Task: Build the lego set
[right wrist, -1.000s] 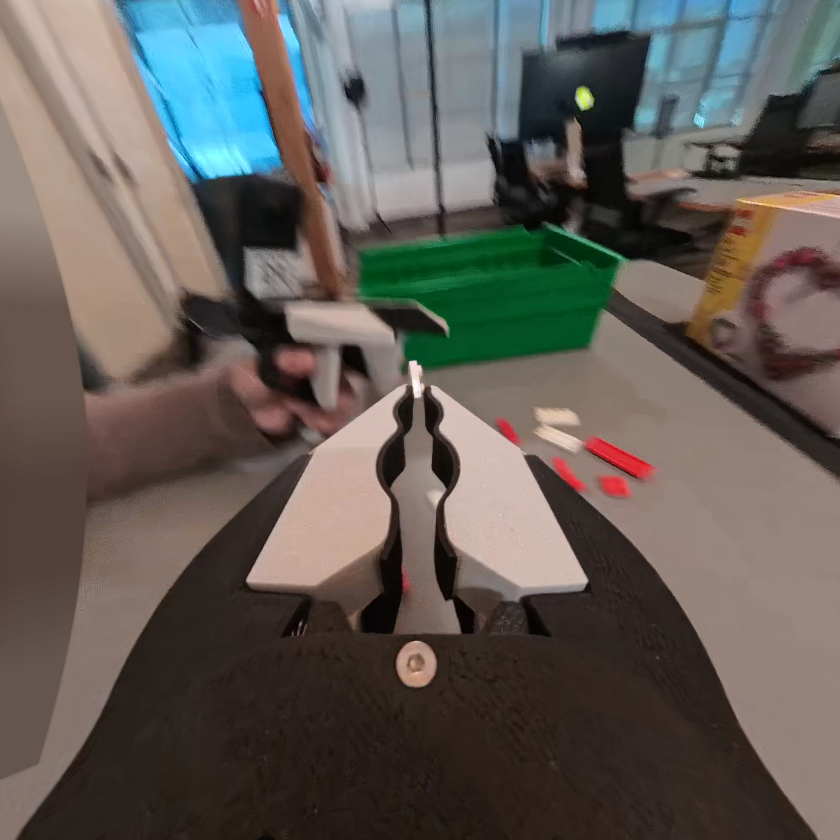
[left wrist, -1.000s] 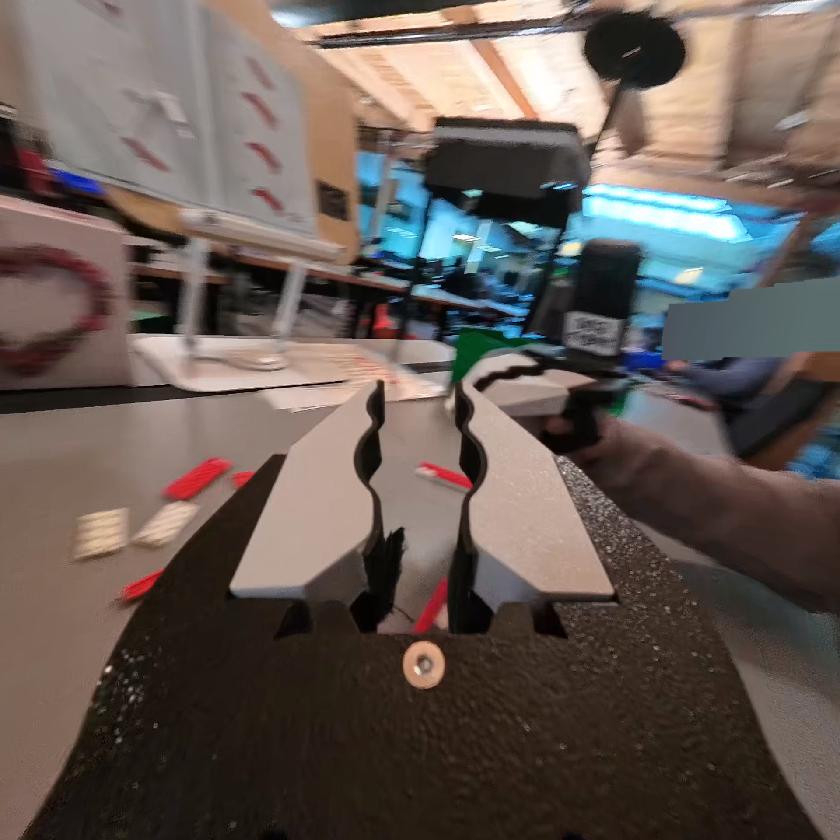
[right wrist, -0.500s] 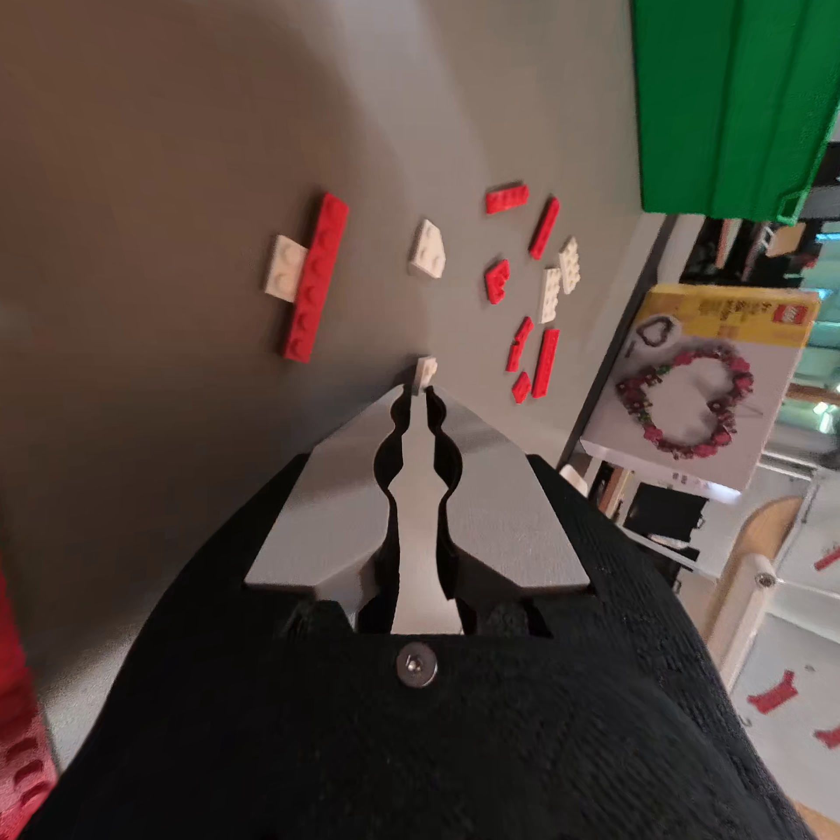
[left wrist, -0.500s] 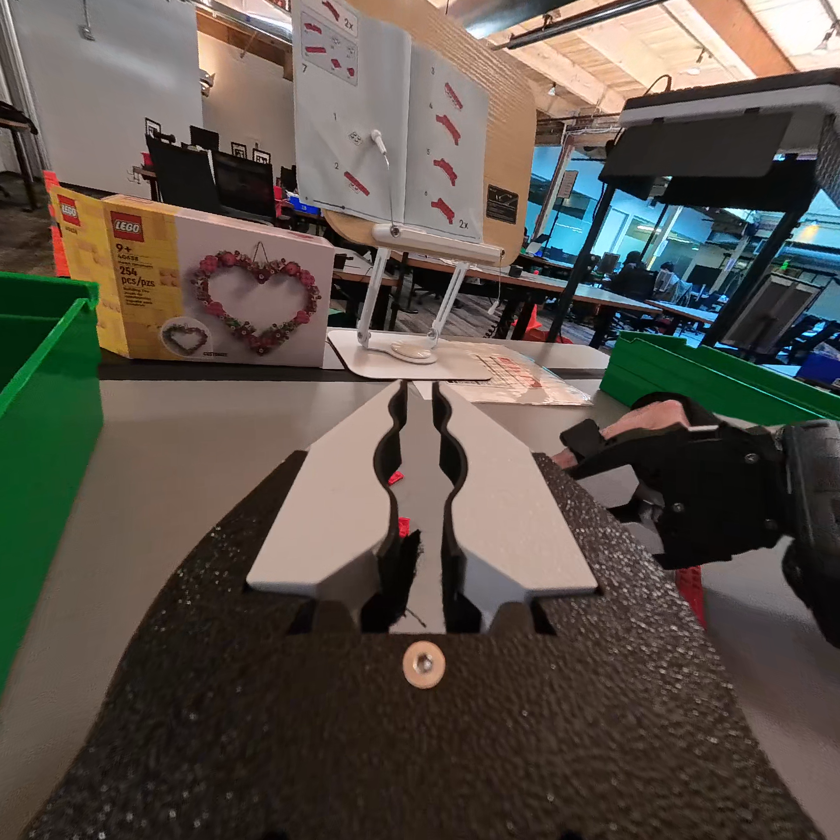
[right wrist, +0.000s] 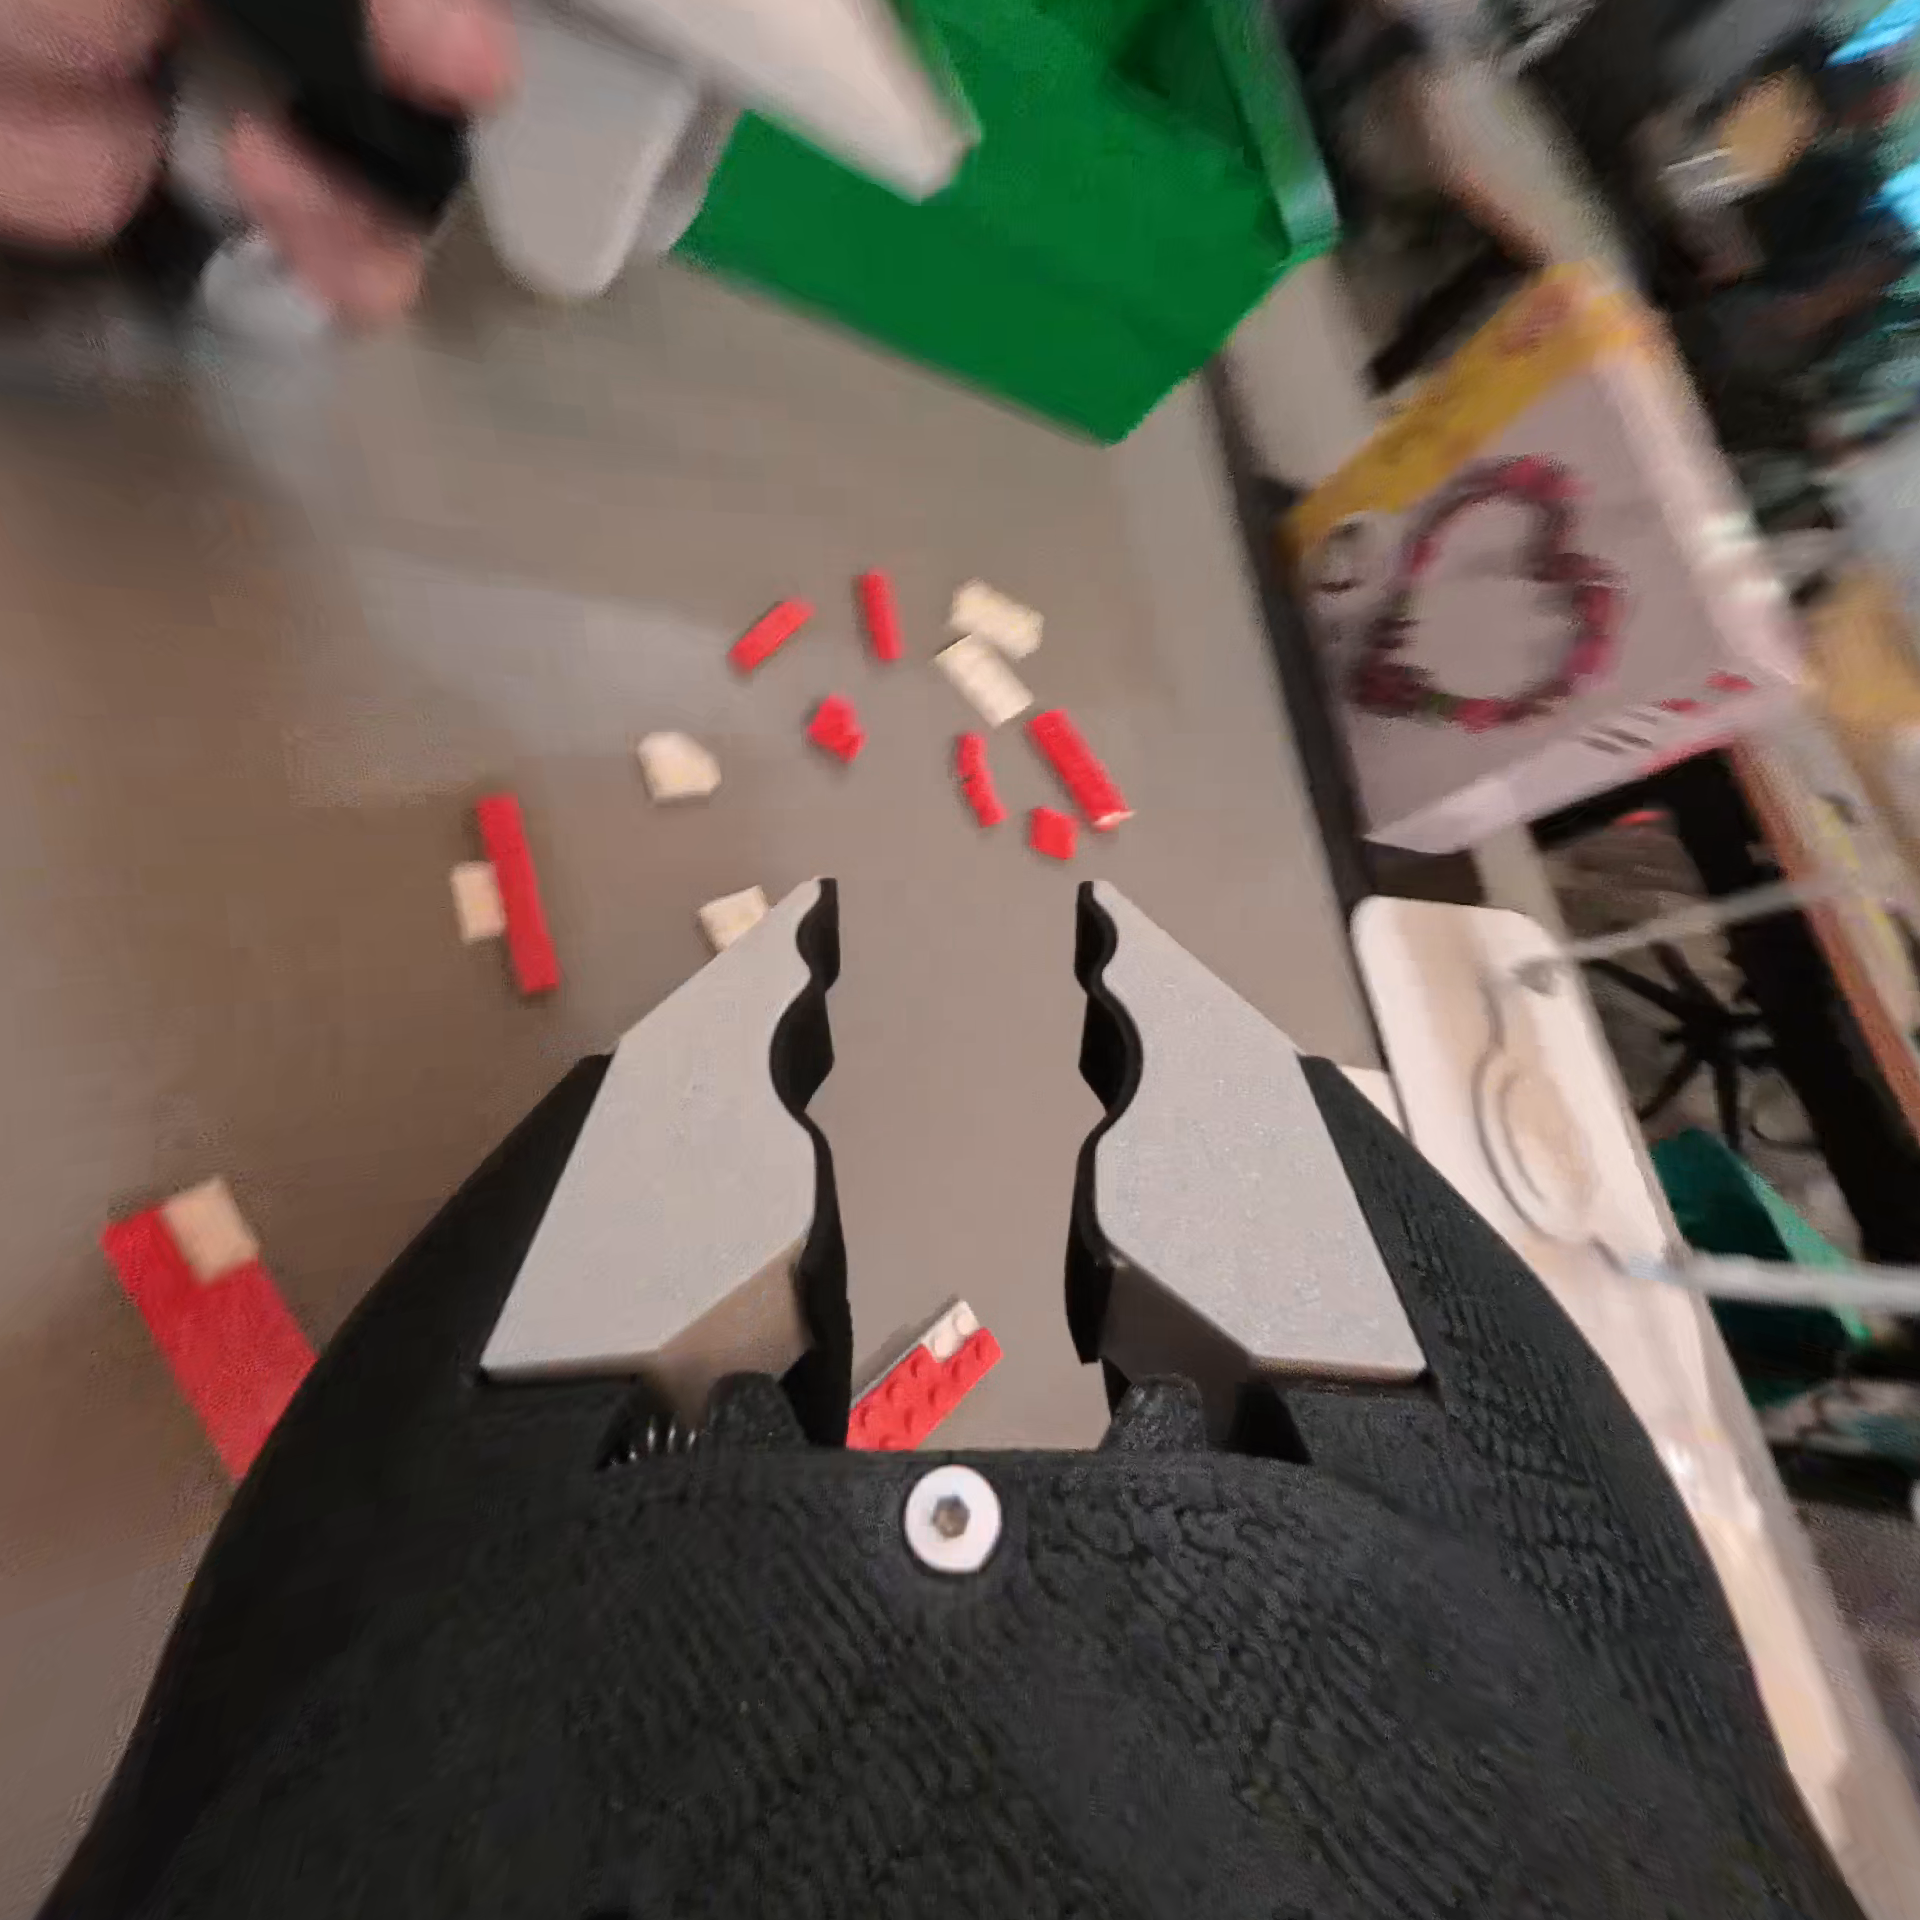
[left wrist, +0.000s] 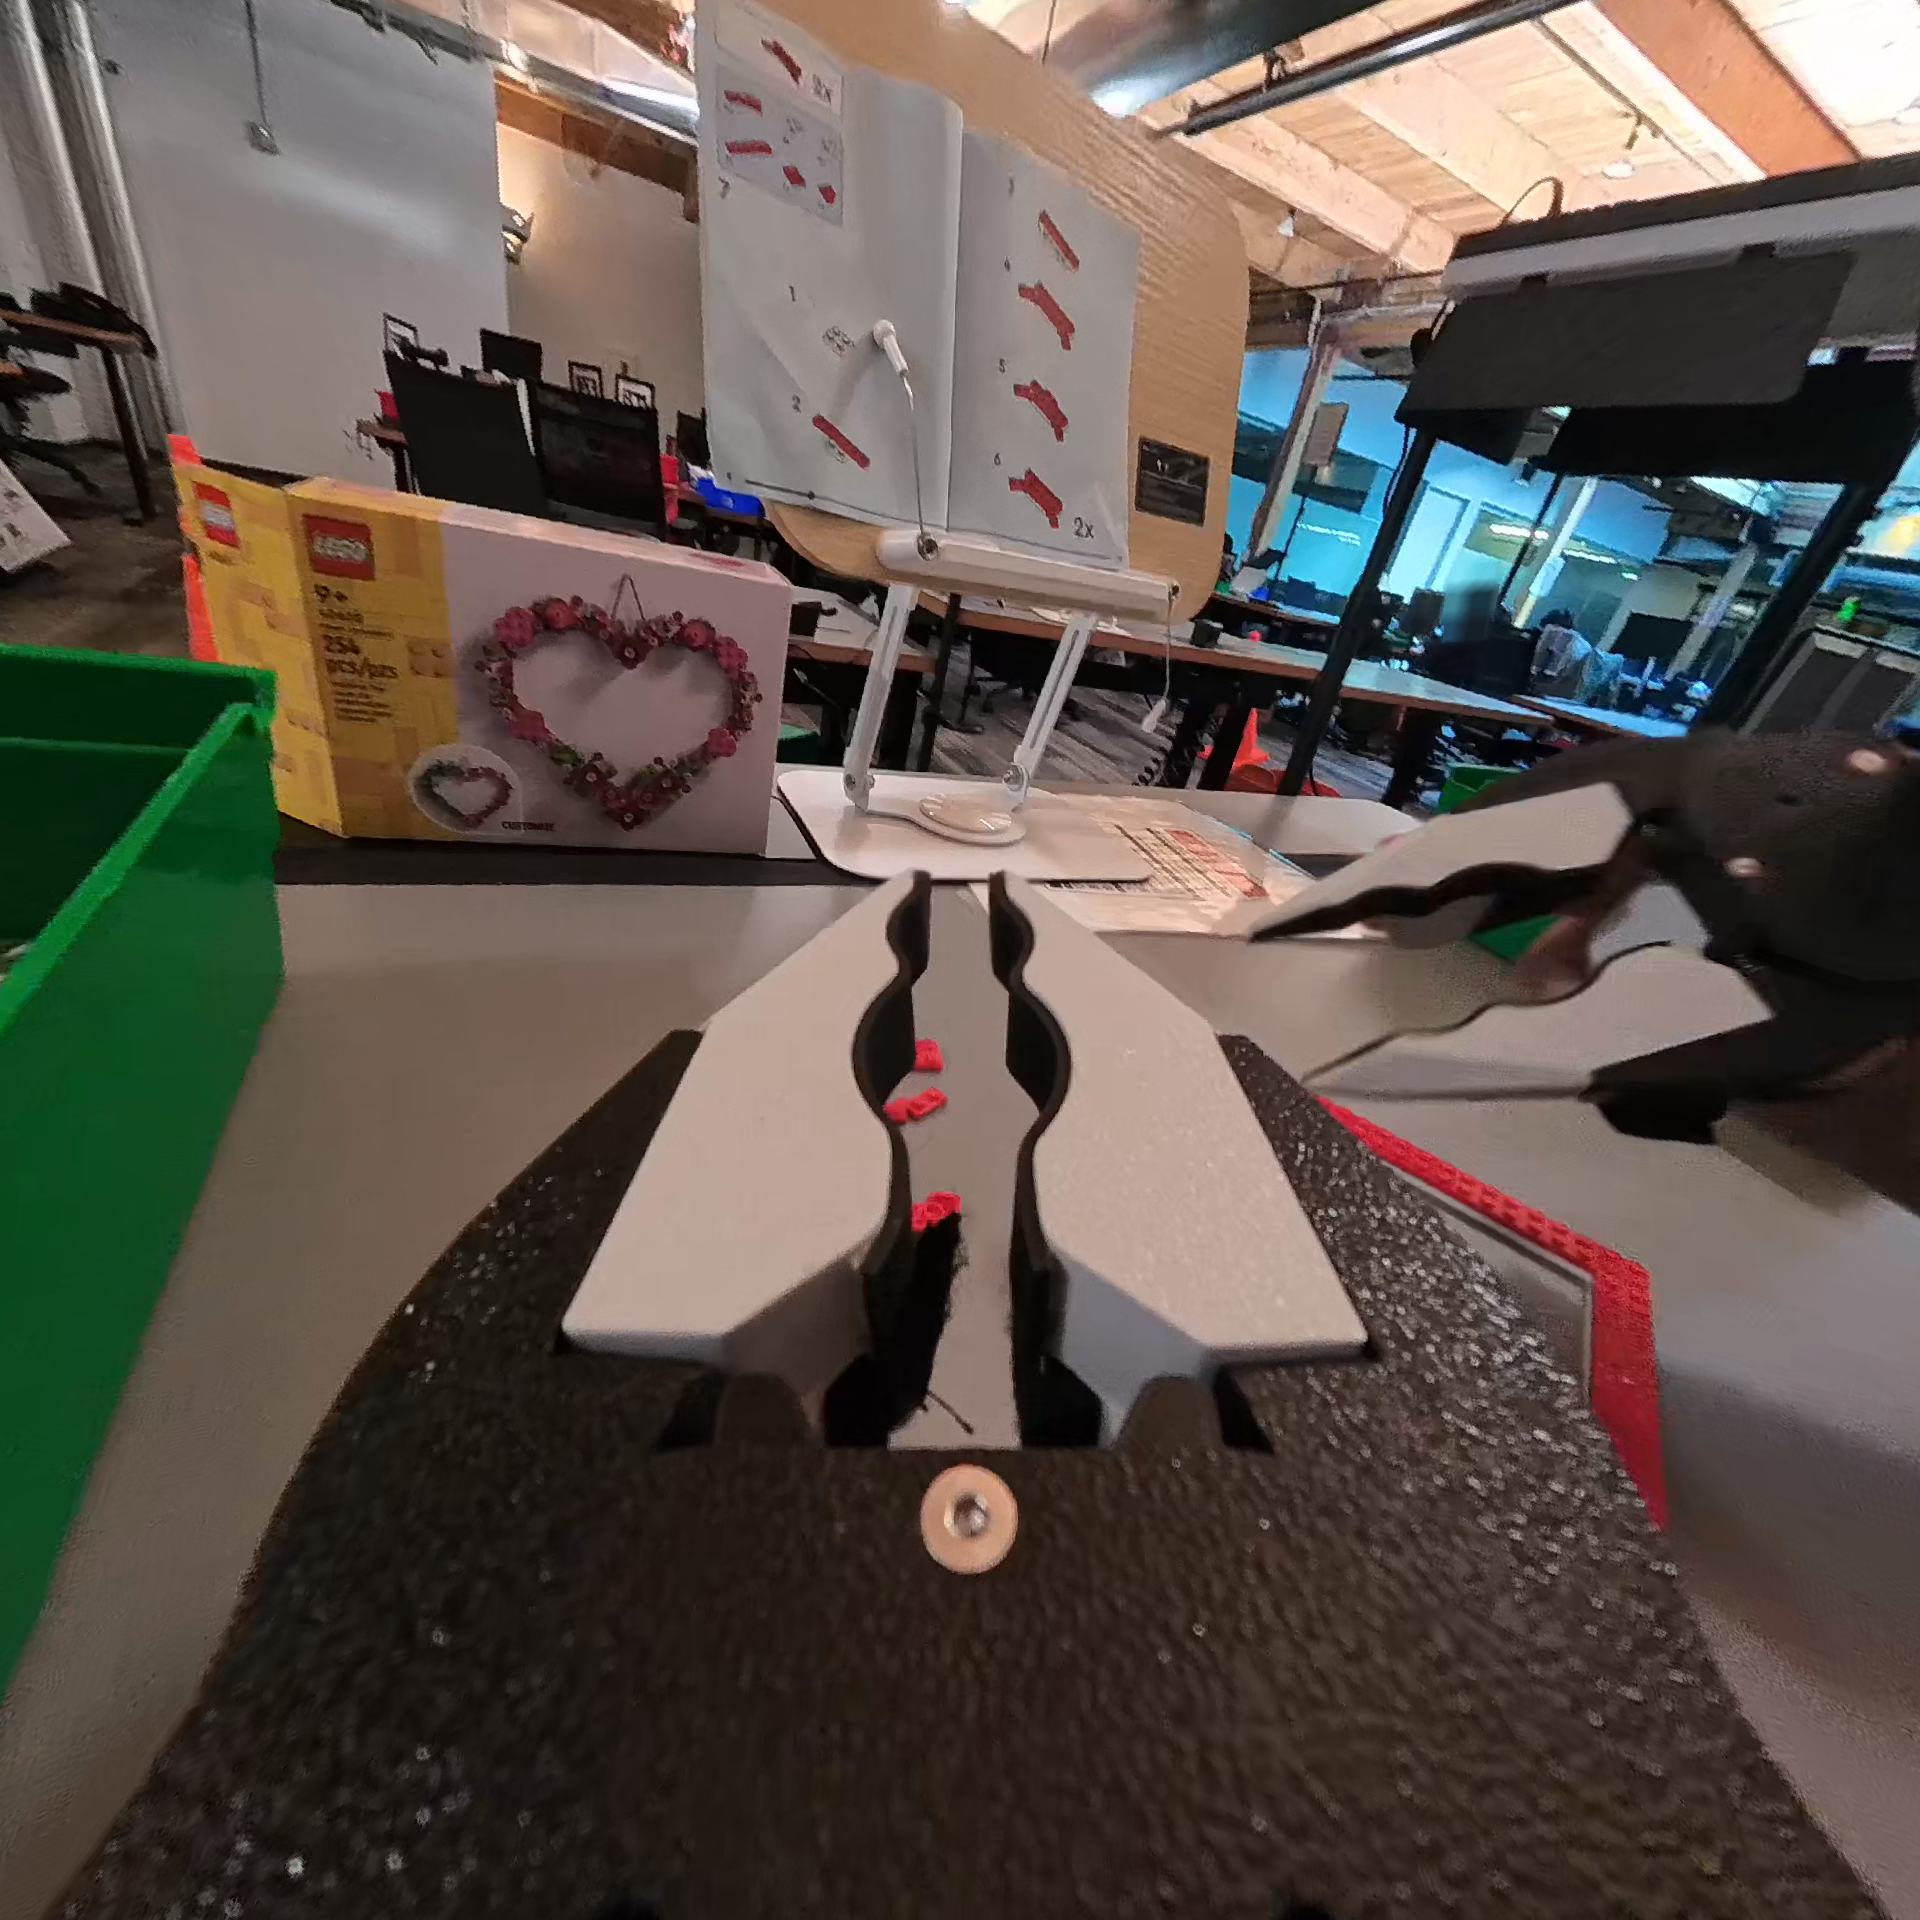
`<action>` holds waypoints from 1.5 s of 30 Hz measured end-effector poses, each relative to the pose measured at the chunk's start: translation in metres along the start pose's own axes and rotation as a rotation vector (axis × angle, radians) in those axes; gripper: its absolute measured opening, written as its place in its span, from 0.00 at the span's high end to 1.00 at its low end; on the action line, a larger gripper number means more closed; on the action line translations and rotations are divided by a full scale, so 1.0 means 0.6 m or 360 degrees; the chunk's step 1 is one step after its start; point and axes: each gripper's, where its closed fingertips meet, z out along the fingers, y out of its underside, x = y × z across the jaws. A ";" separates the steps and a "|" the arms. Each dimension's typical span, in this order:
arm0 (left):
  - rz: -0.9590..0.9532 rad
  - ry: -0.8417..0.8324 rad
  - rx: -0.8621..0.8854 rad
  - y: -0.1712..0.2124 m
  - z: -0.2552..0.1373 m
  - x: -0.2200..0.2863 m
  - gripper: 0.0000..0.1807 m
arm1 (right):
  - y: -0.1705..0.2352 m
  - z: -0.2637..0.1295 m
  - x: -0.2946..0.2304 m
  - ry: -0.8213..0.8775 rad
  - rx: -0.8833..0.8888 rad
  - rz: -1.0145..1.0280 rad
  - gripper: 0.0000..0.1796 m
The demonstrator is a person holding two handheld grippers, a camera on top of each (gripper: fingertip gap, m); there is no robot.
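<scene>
My right gripper is open wide and empty, low over the grey table; it also shows at the right of the left wrist view. A small white piece lies just left of its left fingertip. Loose red and white pieces lie scattered ahead of it. A long red plate with a white piece on its side lies to the left. A red plate shows under the jaws. My left gripper has a narrow gap and holds nothing. Small red pieces show between its fingers.
A green bin stands at the left, also in the right wrist view. The set's box and an instruction booklet on a white stand stand at the back. A big red plate lies at the right. The tips of one gripper are about 12 cm away from the tips of the other. About 12 cm separates my right fingertips from the red plate.
My right gripper has opened and let go of the small white piece, and has turned to face the loose pieces. My left gripper has hardly moved.
</scene>
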 end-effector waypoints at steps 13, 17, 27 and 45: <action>0.0547 -0.0228 0.0340 -0.009 -0.013 0.010 0.96 | 0.084 -0.224 0.073 0.1573 0.0516 0.0285 0.88; 0.0588 -0.0127 0.0283 0.008 0.005 0.034 0.96 | 0.099 -0.218 0.075 0.1580 0.0508 0.0321 0.87; 0.0606 -0.0049 0.0234 0.015 0.013 0.051 0.94 | 0.100 -0.215 0.077 0.1523 0.0586 0.0376 0.88; 0.0617 -0.0031 0.0195 0.018 -0.004 0.038 0.95 | 0.082 -0.199 0.067 0.1361 0.0706 0.0353 0.88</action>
